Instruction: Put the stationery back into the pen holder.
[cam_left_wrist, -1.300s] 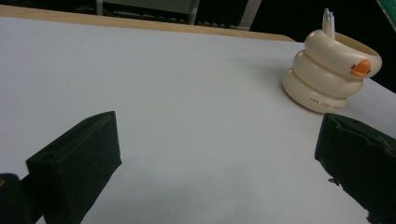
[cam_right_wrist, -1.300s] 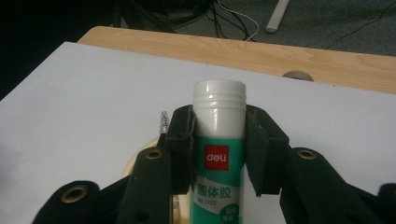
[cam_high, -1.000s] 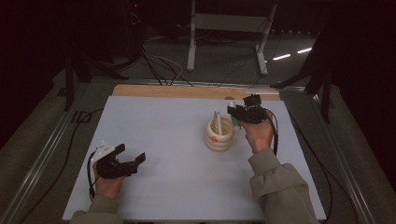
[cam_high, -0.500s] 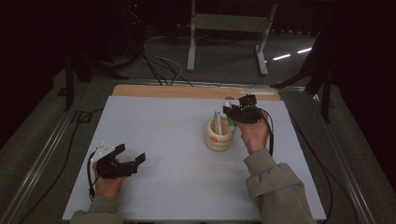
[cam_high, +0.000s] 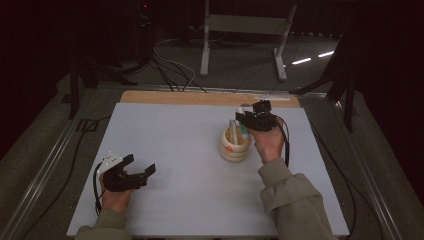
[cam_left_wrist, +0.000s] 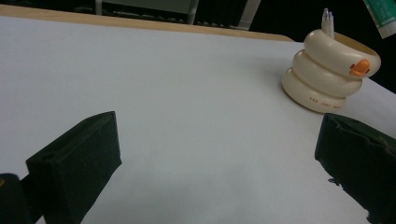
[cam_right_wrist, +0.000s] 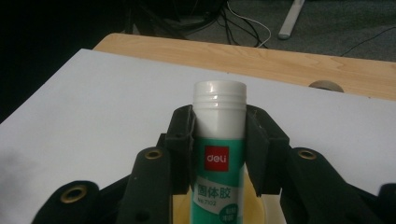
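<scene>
Since the high view looks down on the whole white table (cam_high: 165, 135), start there: the right gripper (cam_high: 248, 120) hangs at about one o'clock from the cream ringed holder (cam_high: 235, 145), right at its rim, while the left gripper (cam_high: 137, 170) rests far off at eight o'clock, its jaws spread wide on nothing.

In the left gripper view the duck-faced holder (cam_left_wrist: 329, 70) stands at two o'clock, a thin white stick poking from it, and a green-and-white end of the glue stick (cam_left_wrist: 384, 16) hangs above — clear of the rim.

In the right gripper view the jaws clamp the glue stick (cam_right_wrist: 218, 154) just under its white cap, long axis upright, cap toward twelve, base over the holder's yellow opening.

The likely risk: the base catching the rim or the stick already inside, tipping the light holder, or the smooth tube sliding down through the pads.
</scene>
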